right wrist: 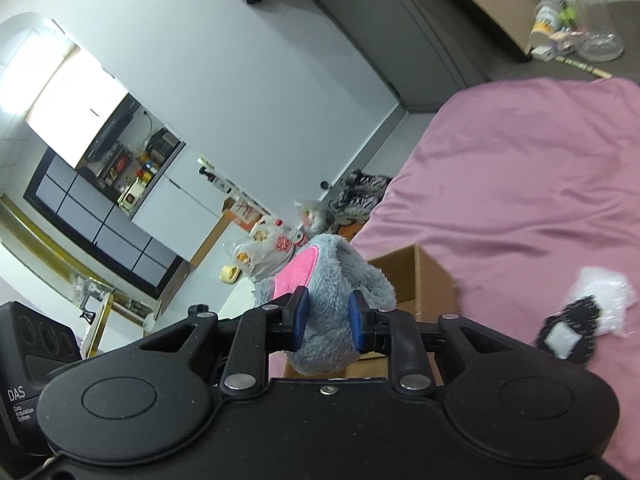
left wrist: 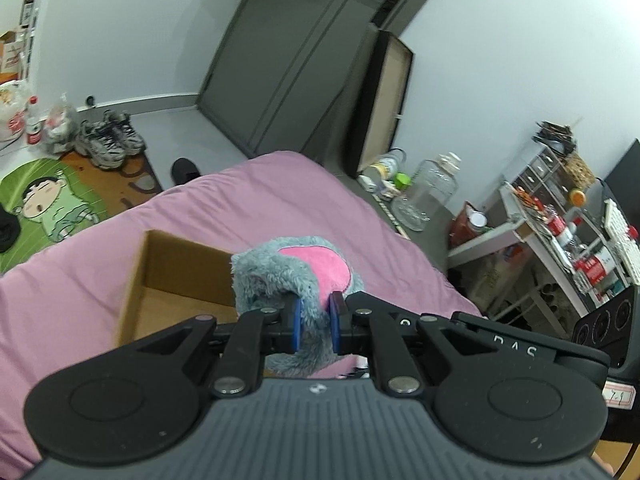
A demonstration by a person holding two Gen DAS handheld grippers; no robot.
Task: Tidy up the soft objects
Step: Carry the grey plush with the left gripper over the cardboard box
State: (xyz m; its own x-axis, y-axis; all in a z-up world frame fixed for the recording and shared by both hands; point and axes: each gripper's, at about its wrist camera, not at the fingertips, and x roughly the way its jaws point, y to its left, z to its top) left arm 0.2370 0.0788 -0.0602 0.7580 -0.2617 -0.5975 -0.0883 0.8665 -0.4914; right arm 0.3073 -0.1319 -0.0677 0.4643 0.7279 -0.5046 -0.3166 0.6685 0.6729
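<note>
Above the pink bed (left wrist: 280,200), we pinch the plush (left wrist: 296,276) with both the left gripper (left wrist: 315,326) and right gripper (right wrist: 326,322), just beside the open box (left wrist: 176,280), so next we judge lowering it in.

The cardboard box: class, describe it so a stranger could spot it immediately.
Start at the bed's pink cover. On it stands the cardboard box, open-topped, just beyond the grey-and-pink plush toy. It is the only stiff, brown, square-cornered thing there.
</note>
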